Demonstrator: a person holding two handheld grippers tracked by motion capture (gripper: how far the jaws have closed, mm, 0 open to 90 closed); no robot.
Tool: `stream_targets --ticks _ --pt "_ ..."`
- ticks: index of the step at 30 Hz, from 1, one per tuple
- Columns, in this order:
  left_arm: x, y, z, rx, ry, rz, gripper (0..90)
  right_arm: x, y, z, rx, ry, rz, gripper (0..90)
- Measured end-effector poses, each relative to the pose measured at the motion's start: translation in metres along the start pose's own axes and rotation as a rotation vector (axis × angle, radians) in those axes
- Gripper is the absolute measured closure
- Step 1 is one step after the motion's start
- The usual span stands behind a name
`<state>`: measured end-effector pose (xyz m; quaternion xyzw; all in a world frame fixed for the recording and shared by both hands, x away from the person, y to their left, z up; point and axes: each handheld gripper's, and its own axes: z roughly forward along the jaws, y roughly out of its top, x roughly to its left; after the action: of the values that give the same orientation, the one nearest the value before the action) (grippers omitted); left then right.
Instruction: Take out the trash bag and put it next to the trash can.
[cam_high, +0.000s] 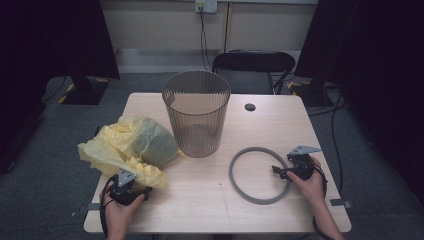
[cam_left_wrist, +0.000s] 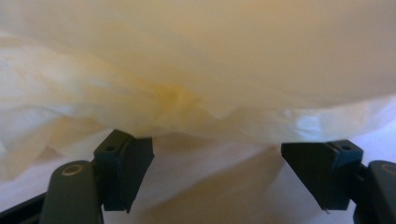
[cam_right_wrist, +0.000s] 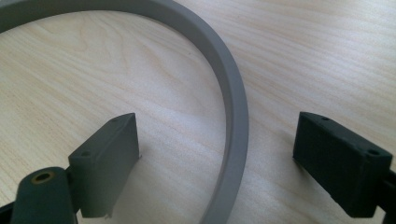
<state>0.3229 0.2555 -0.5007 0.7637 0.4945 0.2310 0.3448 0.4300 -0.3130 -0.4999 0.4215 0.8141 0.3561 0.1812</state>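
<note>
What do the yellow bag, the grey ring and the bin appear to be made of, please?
Yellow bag: thin plastic film, seemingly; it is crumpled, translucent and faintly glossy. Grey ring: probably moulded plastic or rubber; smooth, matte, of even thickness. Bin: likely translucent smoky plastic; fine vertical ribs run down its wall, and the tabletop shows dimly through it.

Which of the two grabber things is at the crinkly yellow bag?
The left gripper. Its open jaws sit at the yellow plastic bag, while the right gripper straddles the grey ring.
</note>
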Motion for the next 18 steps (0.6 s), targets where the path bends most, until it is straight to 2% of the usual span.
stream_targets --ticks 9,18 --pt "-0.0006 -0.0061 -0.0062 0.017 -0.017 -0.012 19.4 0.0006 0.0001 0.0000 0.001 -0.006 0.005 13.6" --pt "-0.0012 -0.0078 -0.0082 0.017 -0.010 -0.018 19.1 0.0015 -0.0002 -0.0004 0.001 -0.011 0.009 13.8"
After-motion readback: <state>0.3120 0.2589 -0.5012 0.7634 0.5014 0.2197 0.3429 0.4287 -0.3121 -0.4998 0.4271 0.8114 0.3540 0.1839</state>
